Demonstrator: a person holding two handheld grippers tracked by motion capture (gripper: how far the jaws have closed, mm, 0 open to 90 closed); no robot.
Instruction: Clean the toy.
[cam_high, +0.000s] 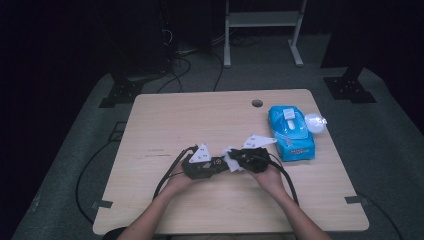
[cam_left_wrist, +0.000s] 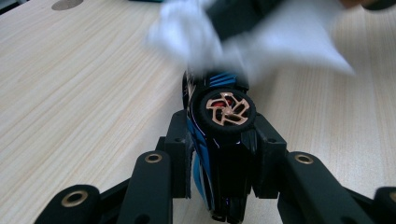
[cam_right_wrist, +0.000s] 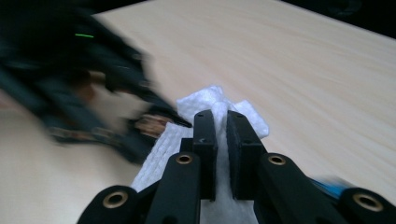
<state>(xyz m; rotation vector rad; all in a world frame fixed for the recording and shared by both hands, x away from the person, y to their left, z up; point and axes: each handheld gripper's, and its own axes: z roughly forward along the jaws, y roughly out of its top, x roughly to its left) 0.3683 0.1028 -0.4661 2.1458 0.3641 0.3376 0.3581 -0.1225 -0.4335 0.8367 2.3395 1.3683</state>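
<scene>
One toy car in left fingers, one wipe in right fingers, one wipes pack

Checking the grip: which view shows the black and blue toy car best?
The left gripper view: the black and blue toy car sits sharp between the jaws, wheel facing the camera. The high view shows a dark speck; the right gripper view, a blur.

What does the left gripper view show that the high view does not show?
Left gripper view alone: the toy car in close detail, its blue stripes and copper wheel, clamped in the left claw.
High view alone: the blue wipes pack, the person's forearms and the floor.
Shared: the white wipe by the car, the wooden table and its round hole.
</scene>
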